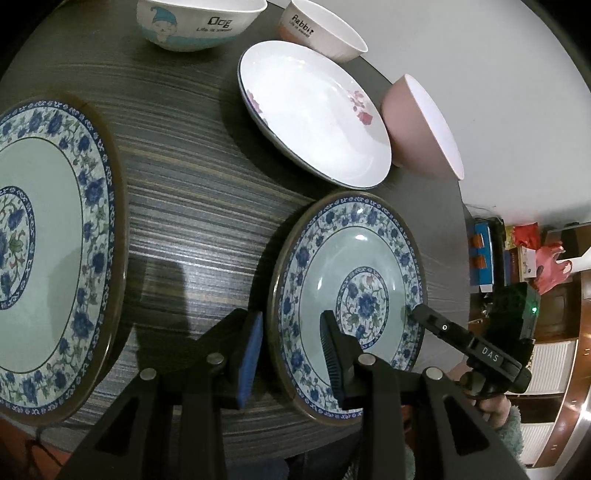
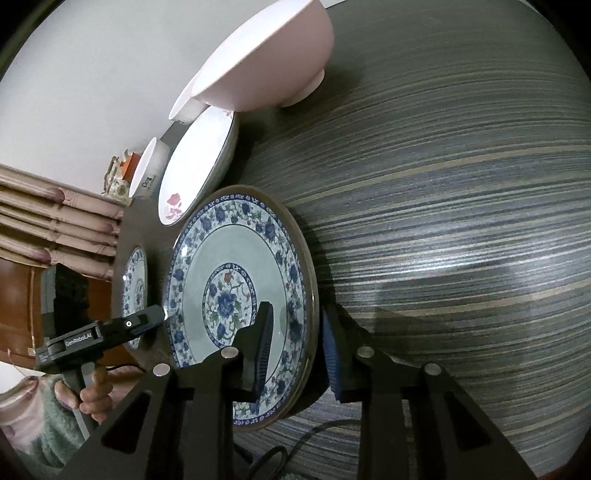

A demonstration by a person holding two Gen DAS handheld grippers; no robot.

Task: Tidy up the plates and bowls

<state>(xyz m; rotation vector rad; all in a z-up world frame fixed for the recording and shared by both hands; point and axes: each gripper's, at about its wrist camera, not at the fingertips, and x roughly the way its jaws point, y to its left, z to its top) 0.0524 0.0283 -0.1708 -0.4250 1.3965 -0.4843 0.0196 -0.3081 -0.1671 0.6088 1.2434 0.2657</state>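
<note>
the left claw [image 1: 291, 354] straddles the near-left rim of a small blue-flowered plate [image 1: 373, 258] lying on the striped table [image 1: 192, 177], one pad outside the rim, one over the plate's inside; its jaws are narrow, and i cannot tell whether the pads press. the right claw [image 2: 299, 350] straddles the same plate's opposite rim in the same way, jaws narrow, contact unclear. left of the left claw lies a large blue-flowered plate [image 1: 55, 240]. beyond the held-between plate sit a white rose plate [image 1: 314, 110], a pink bowl [image 1: 417, 125] and two printed bowls [image 1: 199, 26].
</note>
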